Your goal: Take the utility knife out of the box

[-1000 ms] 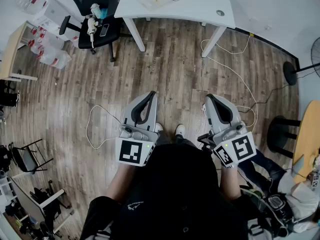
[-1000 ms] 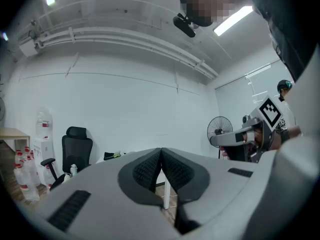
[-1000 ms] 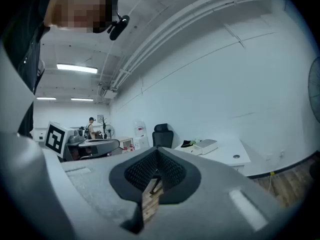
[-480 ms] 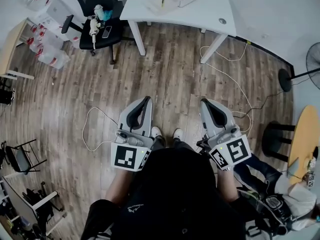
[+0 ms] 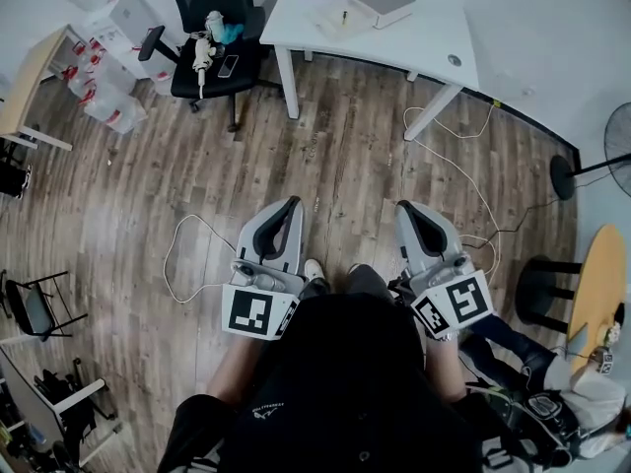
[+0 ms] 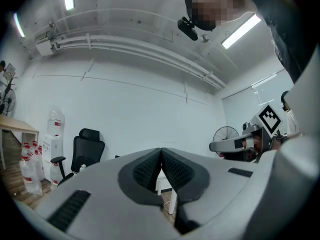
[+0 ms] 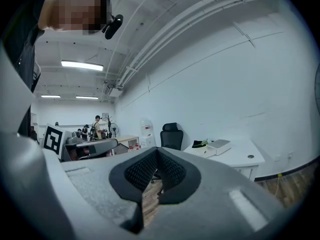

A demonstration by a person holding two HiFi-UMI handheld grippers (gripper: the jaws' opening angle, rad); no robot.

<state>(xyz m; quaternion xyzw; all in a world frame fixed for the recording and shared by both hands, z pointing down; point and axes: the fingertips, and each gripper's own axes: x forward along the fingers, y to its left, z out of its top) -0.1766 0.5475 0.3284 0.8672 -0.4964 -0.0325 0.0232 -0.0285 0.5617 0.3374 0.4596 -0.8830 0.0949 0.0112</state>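
Showing both grippers held level, side by side above the wood floor: the left gripper and the right gripper are each clenched pad to pad, with nothing between the jaws, as both gripper views confirm. The box lies on the white table, well ahead of both grippers and closer to the right gripper's line. A shallow clear tray sits just beside it. Compared with a second ago, table and box stand lower in the head view and the box is no longer cut by the top edge; the jaws are unchanged. The utility knife cannot be made out. The person's dark torso hides the floor beneath.
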